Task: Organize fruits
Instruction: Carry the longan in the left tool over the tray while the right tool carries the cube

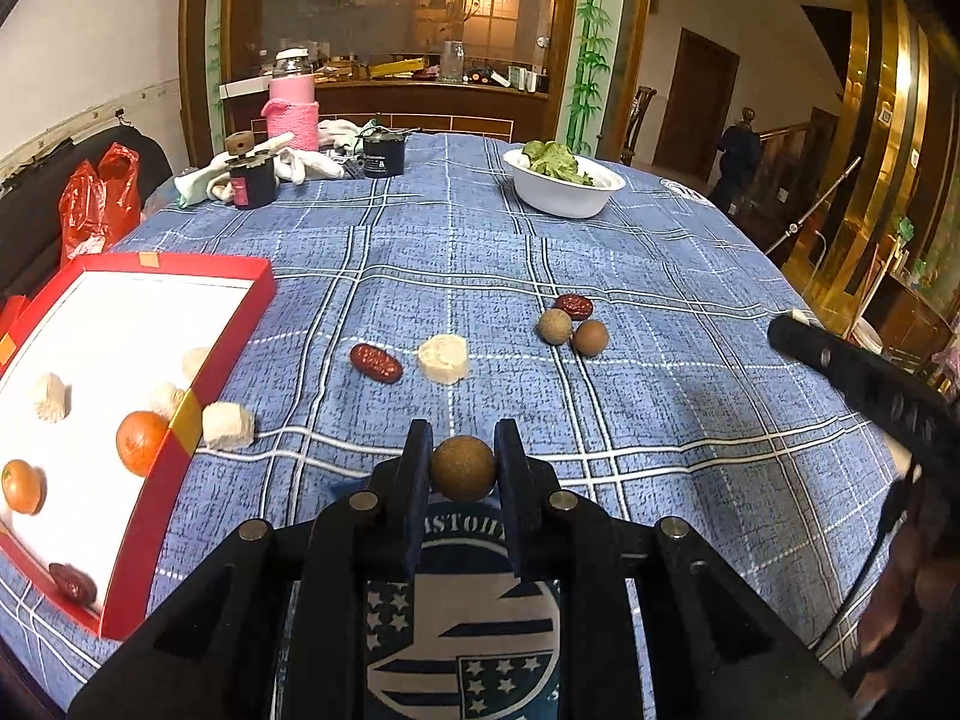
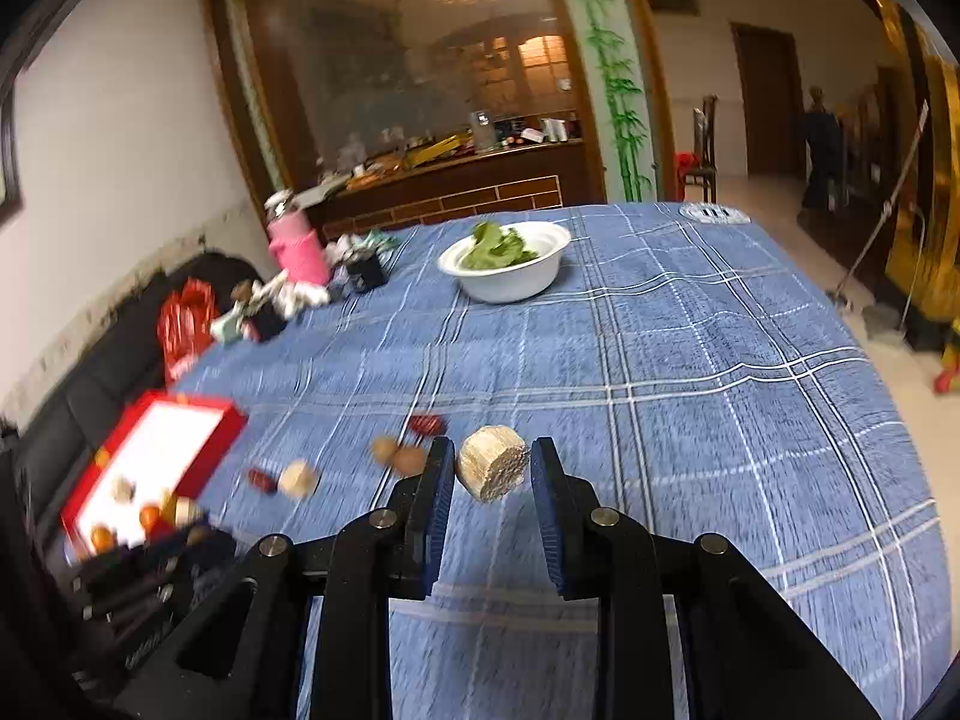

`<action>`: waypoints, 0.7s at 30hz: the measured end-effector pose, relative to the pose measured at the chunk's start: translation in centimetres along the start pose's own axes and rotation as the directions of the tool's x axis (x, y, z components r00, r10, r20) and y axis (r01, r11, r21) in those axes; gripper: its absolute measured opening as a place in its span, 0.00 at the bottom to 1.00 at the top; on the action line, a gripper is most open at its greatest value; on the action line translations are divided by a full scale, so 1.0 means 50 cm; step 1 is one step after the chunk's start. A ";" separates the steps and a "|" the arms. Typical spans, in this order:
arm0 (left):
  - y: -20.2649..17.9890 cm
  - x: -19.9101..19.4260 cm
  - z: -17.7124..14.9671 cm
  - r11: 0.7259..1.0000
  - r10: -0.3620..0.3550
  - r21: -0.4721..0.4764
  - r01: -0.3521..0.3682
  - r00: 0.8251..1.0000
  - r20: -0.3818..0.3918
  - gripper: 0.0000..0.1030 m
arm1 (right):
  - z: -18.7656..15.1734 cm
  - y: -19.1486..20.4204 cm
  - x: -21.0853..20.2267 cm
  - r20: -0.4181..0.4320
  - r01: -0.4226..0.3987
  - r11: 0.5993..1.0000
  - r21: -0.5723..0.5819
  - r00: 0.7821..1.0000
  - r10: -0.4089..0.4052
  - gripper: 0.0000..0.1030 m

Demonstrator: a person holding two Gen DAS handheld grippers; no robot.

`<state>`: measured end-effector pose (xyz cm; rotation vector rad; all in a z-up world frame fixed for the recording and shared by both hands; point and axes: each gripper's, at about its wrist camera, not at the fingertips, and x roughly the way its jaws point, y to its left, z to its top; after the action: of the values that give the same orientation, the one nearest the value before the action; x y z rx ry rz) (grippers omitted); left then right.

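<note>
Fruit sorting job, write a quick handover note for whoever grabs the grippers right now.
Left gripper: shut on a brown ball.
Right gripper: shut on a pale chunk.
Done: red tray holds two oranges, a red date and pale chunks; one chunk sits just outside its wall.
Left on the cloth: two dates, a chunk, two brown balls.

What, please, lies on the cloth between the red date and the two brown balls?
A pale cylindrical chunk lies between the red date and the brown balls, in the left wrist view.
</note>
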<state>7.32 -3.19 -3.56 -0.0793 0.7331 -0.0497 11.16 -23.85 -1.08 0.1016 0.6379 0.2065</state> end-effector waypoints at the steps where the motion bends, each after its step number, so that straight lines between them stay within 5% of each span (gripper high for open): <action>1: 0.001 -0.002 -0.002 1.000 0.002 0.000 -0.002 1.000 0.006 0.18 | -0.009 0.014 -0.003 -0.006 0.016 1.000 -0.021 1.000 -0.016 0.26; 21: 0.040 -0.042 -0.019 1.000 -0.004 -0.029 0.006 0.997 0.076 0.18 | -0.087 0.119 0.002 -0.069 0.048 0.994 -0.094 0.996 -0.055 0.26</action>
<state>5.16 -1.11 -3.04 -0.1103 0.6583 -0.0406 7.68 -17.92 -3.67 -0.0116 0.7005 0.1903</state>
